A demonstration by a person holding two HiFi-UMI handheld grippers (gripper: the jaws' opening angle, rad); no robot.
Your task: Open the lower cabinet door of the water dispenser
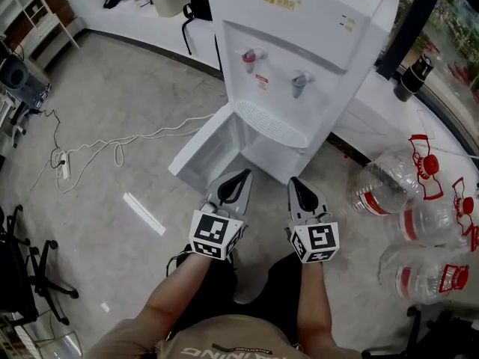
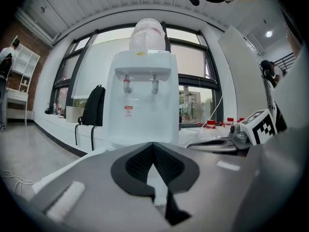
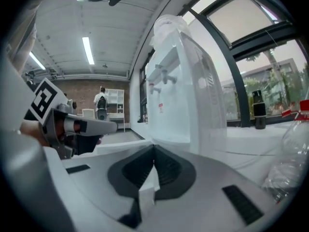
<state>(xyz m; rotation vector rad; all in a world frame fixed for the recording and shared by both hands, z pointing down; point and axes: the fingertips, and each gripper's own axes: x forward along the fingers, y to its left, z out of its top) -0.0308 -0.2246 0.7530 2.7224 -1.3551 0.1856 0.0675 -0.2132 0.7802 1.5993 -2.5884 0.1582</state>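
Note:
The white water dispenser (image 1: 299, 21) stands ahead of me with its red and grey taps above a drip tray. Its lower cabinet door (image 1: 206, 144) is swung out to the left, and the dark opening behind it is barely visible. My left gripper (image 1: 247, 173) and right gripper (image 1: 293, 179) are side by side in front of the cabinet, both shut and holding nothing, touching neither door nor cabinet. In the left gripper view the closed left gripper (image 2: 153, 145) points at the dispenser (image 2: 142, 105). In the right gripper view the right gripper (image 3: 153, 146) sits beside the dispenser (image 3: 178, 91).
Three large clear bottles (image 1: 389, 185) with red caps lie on the floor at the right. A white cable and power strip (image 1: 63, 167) trail at the left, a white strip (image 1: 144, 213) lies nearby. A black chair base (image 1: 30, 268) is at lower left. A backpack (image 2: 94, 108) leans by the wall.

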